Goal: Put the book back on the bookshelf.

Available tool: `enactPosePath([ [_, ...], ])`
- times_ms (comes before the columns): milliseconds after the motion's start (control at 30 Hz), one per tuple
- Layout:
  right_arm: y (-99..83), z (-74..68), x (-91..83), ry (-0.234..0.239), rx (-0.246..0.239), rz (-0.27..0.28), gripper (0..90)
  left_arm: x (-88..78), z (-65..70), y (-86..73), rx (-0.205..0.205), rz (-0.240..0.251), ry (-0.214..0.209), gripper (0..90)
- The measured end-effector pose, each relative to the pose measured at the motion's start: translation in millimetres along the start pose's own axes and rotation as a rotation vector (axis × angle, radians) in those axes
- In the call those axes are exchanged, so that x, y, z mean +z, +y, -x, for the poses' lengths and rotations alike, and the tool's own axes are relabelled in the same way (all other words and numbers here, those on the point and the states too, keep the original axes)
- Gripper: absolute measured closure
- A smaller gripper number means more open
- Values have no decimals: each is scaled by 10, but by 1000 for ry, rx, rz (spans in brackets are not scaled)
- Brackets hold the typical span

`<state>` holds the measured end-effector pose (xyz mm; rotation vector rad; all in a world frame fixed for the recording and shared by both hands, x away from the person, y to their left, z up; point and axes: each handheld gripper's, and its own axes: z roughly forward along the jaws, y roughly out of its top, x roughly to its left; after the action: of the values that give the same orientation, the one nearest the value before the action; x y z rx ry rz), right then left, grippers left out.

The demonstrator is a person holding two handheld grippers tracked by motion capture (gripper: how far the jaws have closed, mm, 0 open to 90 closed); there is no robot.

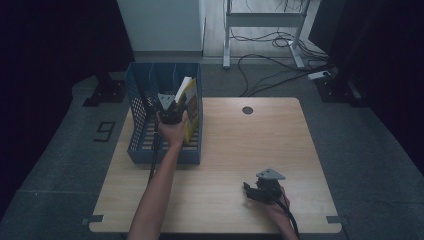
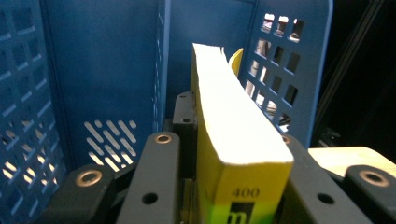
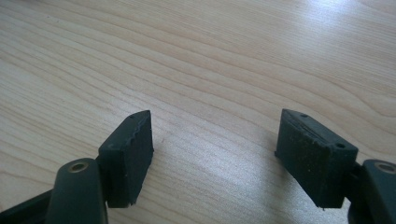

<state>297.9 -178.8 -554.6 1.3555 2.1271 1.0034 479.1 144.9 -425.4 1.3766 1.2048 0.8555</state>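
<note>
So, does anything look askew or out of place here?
Only a little. The yellow book leans in the rightmost slot of the blue rack instead of standing straight, with the left claw shut on it. The right claw rests open on the table. Nothing looks spilled or damaged.

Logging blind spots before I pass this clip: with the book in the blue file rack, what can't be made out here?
- Book title: left gripper view, cut off by the bottom edge below "400".
- Book's lower end: high view, hidden by the person's hand and the file rack wall.
- Left gripper pads: hidden behind the book; the jaws stand closed against it.
- Right gripper, open over the table: high view too small to show the jaws.
</note>
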Motion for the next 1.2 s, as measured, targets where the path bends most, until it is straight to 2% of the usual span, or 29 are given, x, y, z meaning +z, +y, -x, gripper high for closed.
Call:
enactPosePath([
  [167, -2, -9, -4, -5, -4, -5, 266, -46, -31, -28, -4, 5, 15, 738],
  [267, -3, -10, -5, -6, -5, -4, 266, -60, -50, -24, -9, 4, 7, 723],
  [367, -3, -11, -6, -6, -7, -6, 265, -106, -32, 13, -9, 34, 9, 682],
  [633, -3, -12, -6, -6, -7, -6, 265, -223, -68, 56, -1, 45, 15, 631],
  [733, -3, -13, -5, -6, -7, -6, 265, -249, -78, 55, 3, 45, 14, 623],
  [1000, -3, -14, -5, -7, -6, -6, 265, -274, -144, 54, -23, 32, 21, 599],
  [1200, -3, -14, -5, -7, -6, -6, 265, -282, -151, 52, -27, 24, 8, 579],
])
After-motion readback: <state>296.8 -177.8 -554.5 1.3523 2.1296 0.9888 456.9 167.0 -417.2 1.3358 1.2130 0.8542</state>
